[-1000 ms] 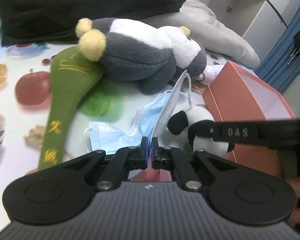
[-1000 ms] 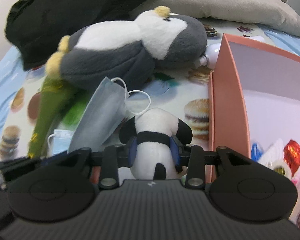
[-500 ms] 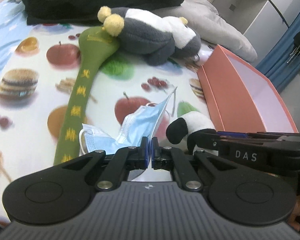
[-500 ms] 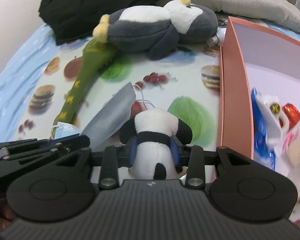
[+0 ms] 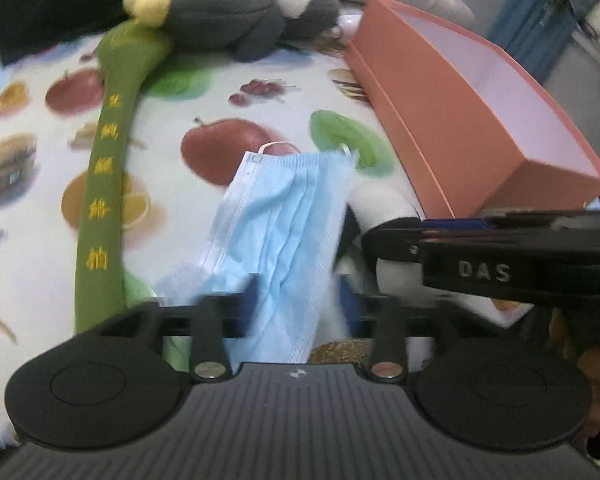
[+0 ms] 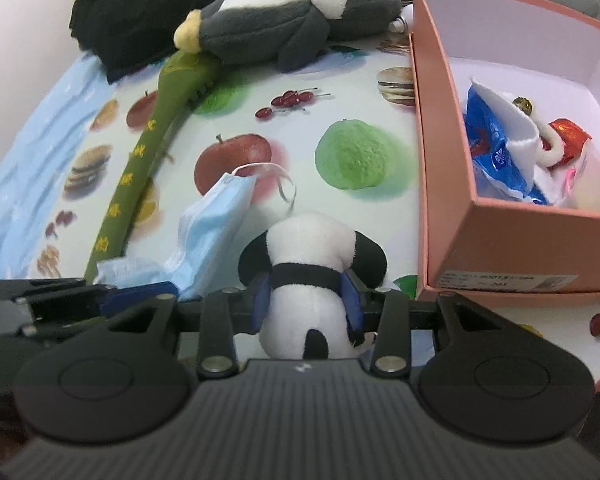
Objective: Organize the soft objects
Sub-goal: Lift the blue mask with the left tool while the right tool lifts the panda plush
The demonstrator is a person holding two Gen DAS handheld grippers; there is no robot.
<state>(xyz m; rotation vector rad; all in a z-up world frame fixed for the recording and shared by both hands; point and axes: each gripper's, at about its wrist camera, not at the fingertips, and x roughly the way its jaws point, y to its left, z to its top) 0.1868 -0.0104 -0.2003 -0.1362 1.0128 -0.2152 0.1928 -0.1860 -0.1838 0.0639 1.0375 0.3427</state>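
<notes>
Right wrist: right gripper (image 6: 307, 304) clamps panda plush (image 6: 310, 276); left gripper (image 5: 296, 312) seemingly spread wide, blue mask (image 5: 278, 240) between

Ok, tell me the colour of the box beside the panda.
Salmon pink outside, white inside: the box, clearest in the right wrist view.

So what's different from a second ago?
The left tongs, shut on the blue mask before, have opened; the mask hangs loose between them. Both tongs have pulled back from the penguin plush. The right tongs still clamp the panda plush.
</notes>
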